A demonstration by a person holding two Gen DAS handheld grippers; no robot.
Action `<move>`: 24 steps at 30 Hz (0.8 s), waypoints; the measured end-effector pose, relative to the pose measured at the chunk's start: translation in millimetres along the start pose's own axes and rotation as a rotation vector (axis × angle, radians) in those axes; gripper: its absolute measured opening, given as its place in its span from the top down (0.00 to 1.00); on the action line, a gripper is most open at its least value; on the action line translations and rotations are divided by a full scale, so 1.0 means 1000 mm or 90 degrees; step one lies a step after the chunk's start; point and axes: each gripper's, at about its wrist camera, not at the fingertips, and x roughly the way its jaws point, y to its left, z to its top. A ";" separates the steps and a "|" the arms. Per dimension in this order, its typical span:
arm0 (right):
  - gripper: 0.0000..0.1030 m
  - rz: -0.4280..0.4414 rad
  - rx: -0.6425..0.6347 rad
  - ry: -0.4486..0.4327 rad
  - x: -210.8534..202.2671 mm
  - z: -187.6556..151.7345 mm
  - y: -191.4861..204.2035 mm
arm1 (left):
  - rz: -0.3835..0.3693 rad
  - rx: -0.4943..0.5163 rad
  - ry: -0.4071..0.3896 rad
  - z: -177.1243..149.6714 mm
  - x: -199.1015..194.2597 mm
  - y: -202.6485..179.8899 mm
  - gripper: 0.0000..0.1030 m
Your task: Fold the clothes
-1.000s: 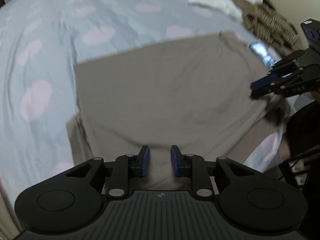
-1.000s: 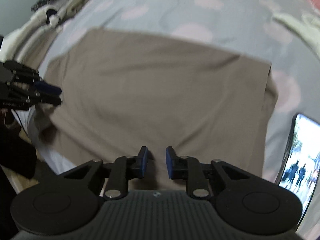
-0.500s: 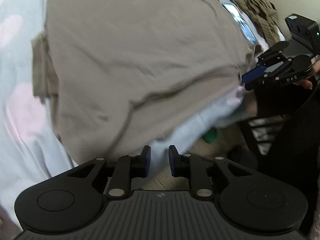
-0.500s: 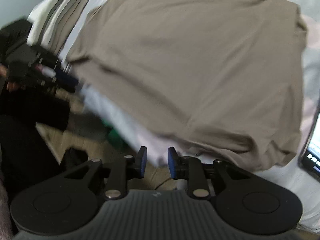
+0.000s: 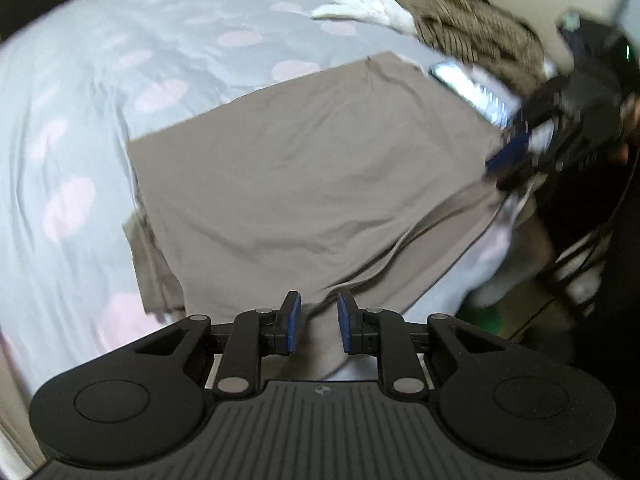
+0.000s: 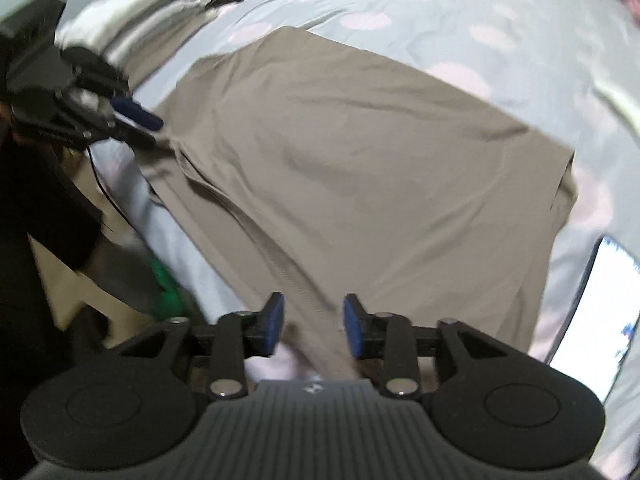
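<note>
My left gripper (image 5: 318,322) is hovering narrowly parted, gripping nothing; my right gripper (image 6: 314,326) is opening, empty, over the taupe garment (image 6: 360,168).

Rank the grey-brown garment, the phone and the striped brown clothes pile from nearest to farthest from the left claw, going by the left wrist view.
1. Grey-brown garment: its hem lies right at the left claw, spread across the bed.
2. Phone: beyond the garment's far right corner, screen lit.
3. Striped brown clothes pile: farthest, behind the phone at the upper right.
</note>
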 end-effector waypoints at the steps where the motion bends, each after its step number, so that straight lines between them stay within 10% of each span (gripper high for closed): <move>1: 0.47 -0.016 -0.011 0.003 0.004 0.000 0.001 | 0.009 0.025 0.008 -0.001 0.003 -0.005 0.82; 4: 0.53 -0.037 -0.009 0.032 0.013 -0.002 -0.013 | 0.048 0.080 0.041 -0.005 0.016 -0.016 0.81; 8: 0.93 -0.011 -0.005 0.049 0.012 -0.005 -0.019 | 0.092 0.111 0.067 -0.010 0.023 -0.021 0.94; 24: 0.91 0.066 -0.099 0.148 0.014 -0.024 0.001 | 0.009 0.101 0.159 -0.027 0.018 -0.016 0.99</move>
